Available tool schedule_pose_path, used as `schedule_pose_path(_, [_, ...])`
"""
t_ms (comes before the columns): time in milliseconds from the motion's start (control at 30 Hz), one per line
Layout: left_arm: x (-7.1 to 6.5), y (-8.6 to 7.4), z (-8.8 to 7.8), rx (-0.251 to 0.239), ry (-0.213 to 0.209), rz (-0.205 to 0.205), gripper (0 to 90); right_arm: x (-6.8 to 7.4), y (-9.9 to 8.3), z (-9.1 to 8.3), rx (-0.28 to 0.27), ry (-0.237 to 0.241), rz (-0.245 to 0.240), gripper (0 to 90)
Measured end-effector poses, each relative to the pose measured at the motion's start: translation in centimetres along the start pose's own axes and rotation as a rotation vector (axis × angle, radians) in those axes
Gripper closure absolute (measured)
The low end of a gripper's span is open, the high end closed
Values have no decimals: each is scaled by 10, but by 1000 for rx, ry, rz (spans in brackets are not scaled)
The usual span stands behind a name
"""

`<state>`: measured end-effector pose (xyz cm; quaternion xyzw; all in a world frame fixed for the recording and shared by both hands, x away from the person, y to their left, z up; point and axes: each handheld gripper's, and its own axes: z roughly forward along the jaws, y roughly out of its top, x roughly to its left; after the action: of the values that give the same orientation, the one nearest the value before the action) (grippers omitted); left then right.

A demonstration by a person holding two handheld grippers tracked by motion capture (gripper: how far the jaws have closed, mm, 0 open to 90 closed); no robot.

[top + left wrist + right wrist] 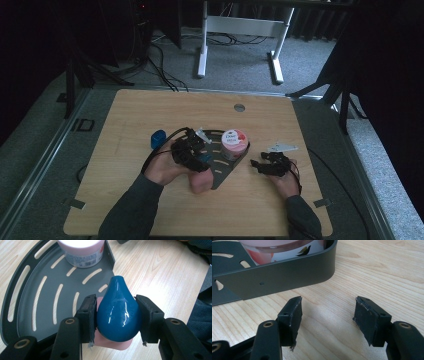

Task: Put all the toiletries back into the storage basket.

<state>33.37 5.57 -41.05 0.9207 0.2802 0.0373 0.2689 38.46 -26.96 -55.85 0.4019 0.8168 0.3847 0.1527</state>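
Note:
A dark grey slotted corner tray lies mid-table with a pink-lidded Dove jar standing in its far corner. My left gripper is shut on a glossy blue teardrop-shaped top of a pink bottle, held at the tray's near edge. My right gripper rests low over the wood just right of the tray's curved wall, open with nothing between its pads. The jar shows behind that wall.
A small blue object lies on the table to the left of the tray. A round metal grommet sits near the table's far edge. White desk legs stand on the carpet beyond.

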Motion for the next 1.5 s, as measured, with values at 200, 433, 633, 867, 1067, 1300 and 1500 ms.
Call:
schedule_pose_path(200, [2, 7, 2, 2, 8, 6, 540, 0, 0, 0, 1, 0, -1, 387])
schedule_pose_path(433, [8, 13, 5, 1, 14, -7, 540, 0, 0, 0, 0, 2, 0, 387])
schedule_pose_path(633, [11, 17, 6, -13, 25, -18, 541, -1, 0, 0, 0, 3, 1, 387])
schedule_pose_path(867, [14, 22, 8, -13, 41, -22, 541, -1, 0, 0, -2, 4, 4, 387])
schedule_pose_path(1067, [19, 25, 13, -11, 44, -39, 541, -1, 0, 0, -2, 5, 4, 387])
schedule_pose_path(1300, [24, 30, 16, -7, 66, -52, 541, -1, 0, 0, -2, 6, 5, 387])
schedule_pose_path(1500, [27, 35, 17, -11, 77, -67, 541, -1, 0, 0, -2, 6, 6, 387])
